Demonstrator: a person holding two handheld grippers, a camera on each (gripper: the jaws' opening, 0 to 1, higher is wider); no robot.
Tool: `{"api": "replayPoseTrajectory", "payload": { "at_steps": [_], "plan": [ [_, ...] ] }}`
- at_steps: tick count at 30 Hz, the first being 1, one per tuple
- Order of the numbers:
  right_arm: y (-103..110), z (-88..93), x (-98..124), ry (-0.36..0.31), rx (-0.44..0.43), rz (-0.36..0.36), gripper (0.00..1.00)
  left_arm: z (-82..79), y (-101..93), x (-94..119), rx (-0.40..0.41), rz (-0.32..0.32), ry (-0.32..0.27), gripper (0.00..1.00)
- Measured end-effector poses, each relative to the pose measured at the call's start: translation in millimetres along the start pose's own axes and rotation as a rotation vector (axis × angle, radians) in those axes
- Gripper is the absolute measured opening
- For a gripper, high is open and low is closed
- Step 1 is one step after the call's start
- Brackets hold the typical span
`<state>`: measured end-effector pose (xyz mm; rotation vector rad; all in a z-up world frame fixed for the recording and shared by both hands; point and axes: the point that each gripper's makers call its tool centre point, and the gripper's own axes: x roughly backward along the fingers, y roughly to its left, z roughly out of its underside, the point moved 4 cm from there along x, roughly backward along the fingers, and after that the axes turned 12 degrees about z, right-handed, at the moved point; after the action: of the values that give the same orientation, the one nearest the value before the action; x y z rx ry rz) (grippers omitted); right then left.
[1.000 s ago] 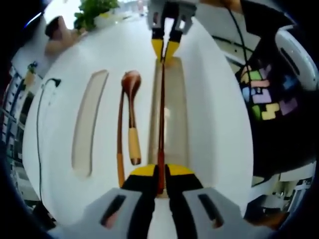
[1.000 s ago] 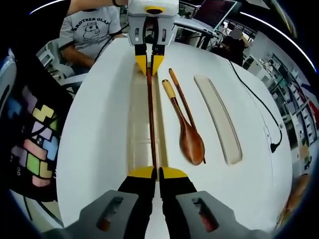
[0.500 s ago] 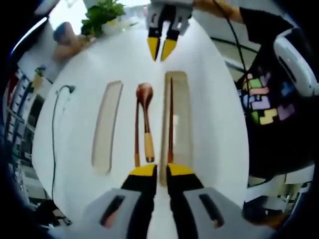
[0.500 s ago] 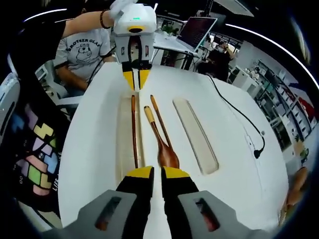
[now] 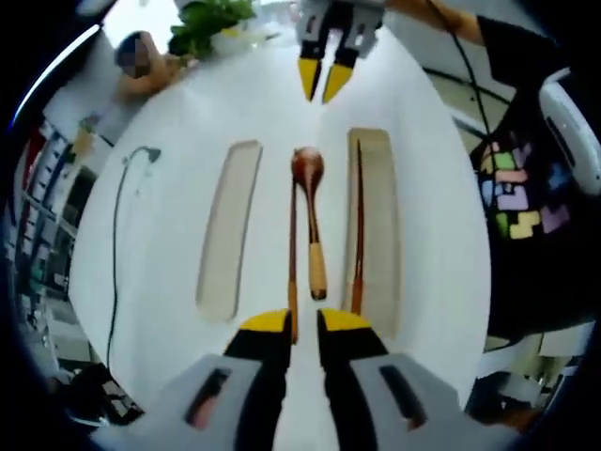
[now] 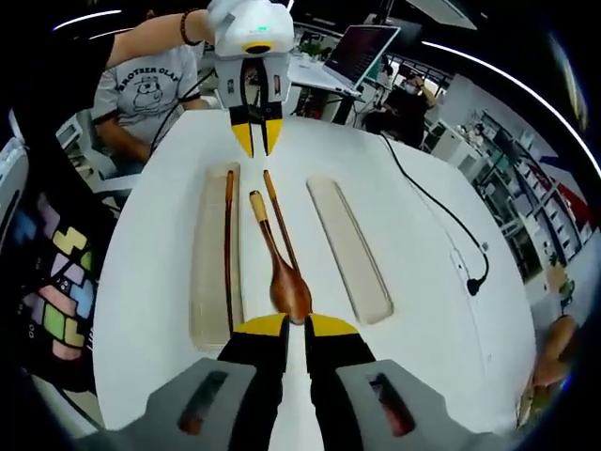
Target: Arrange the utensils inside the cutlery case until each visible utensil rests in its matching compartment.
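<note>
White bench (image 5: 188,122), two long tan trays. Tray one (image 5: 379,235) holds one dark chopstick (image 5: 358,225), lying lengthwise inside it; tray two (image 5: 228,228) lies parallel, towards the opposite long edge. Between the trays, on bare bench: wooden spoon (image 5: 310,202) and second chopstick (image 5: 293,263), side by side. Left tool (image 5: 293,324): jaws narrowly parted, gripping nothing, above the bench near the handle ends. Right tool (image 6: 291,327): jaws narrowly parted, unladen, above the spoon's bowl end.
</note>
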<state>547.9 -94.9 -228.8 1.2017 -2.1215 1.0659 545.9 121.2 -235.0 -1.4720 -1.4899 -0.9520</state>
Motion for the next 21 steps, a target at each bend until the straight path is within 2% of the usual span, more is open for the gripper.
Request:
{"api": "replayPoseTrajectory", "payload": {
  "at_steps": [9,12,16,21],
  "plan": [
    [-10,4.6,-17,0.015,0.054,-0.004,0.07,4.3,11.6,-17,0.006,0.019,0.034,0.15],
    [-13,7.0,-25,0.030,0.043,-0.010,0.14,7.1,14.2,-24,0.004,0.027,0.052,0.16],
    [-13,11.8,-31,0.049,0.044,-0.030,0.12,9.9,16.7,-30,0.002,0.039,0.071,0.18],
    [-10,21.4,-38,0.090,0.091,-0.071,0.09,12.8,19.2,-36,0.011,0.052,0.084,0.18]
  ]
}}
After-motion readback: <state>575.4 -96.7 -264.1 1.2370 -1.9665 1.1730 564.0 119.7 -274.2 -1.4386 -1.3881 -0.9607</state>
